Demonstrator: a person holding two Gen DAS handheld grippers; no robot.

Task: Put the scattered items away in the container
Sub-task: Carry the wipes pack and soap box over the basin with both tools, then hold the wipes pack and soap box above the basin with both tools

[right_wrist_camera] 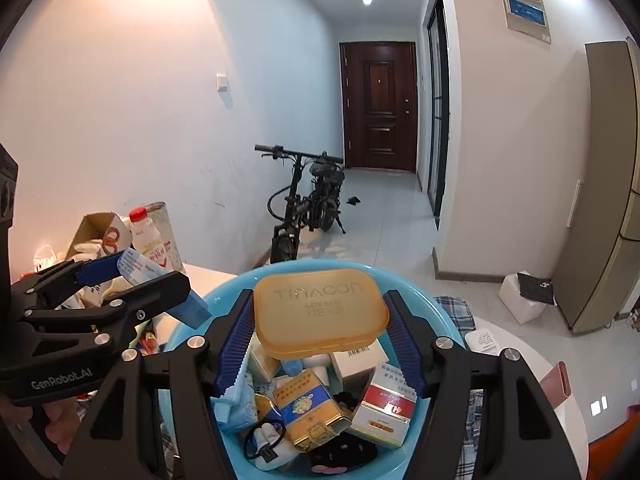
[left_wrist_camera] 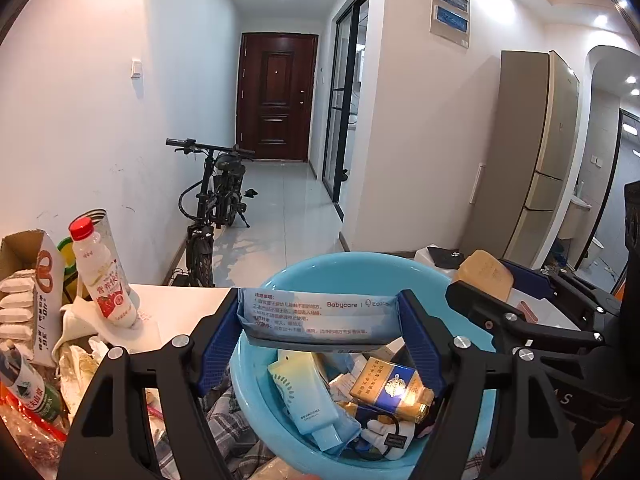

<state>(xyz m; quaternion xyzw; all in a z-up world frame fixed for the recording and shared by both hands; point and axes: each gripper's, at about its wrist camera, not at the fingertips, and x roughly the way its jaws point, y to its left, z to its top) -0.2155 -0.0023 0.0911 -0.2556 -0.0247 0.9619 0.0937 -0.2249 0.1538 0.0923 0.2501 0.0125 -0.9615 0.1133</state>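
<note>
Two items are held above the blue basin (left_wrist_camera: 352, 268) at once, one in each gripper. In the left gripper (left_wrist_camera: 320, 320) a flat pack of wipes (left_wrist_camera: 316, 316) is pinched by its short ends between the blue fingers (left_wrist_camera: 218, 340), so that it hangs crosswise over the basin's opening. In the right gripper (right_wrist_camera: 320, 320) an amber plastic case (right_wrist_camera: 320, 312) is clamped by its sides between the fingers (right_wrist_camera: 236, 340), with its lid turned upward. Both items are probably kept level and centred over the opening so that they fall inside when they are released, and not on the rim.

The basin is already well filled. A blue and gold cigarette pack (right_wrist_camera: 308, 408), a red and white carton (right_wrist_camera: 384, 412), a pale blue tube (left_wrist_camera: 304, 404), a white box (right_wrist_camera: 356, 360) and a small black and white pouch with a cord (right_wrist_camera: 264, 440) are seen lying in it, heaped and tilted against each other. Little bare bottom is left, so the two new items would likely rest on top of the heap.

A checked cloth (right_wrist_camera: 460, 312) is spread under the basin. At the left edge of the counter (left_wrist_camera: 180, 304) more things are not yet tidied: a milk bottle with a red cap (left_wrist_camera: 104, 272), an open cardboard box (left_wrist_camera: 24, 252) and crumpled wrappers (left_wrist_camera: 80, 356). The task is judged to be partly done.
</note>
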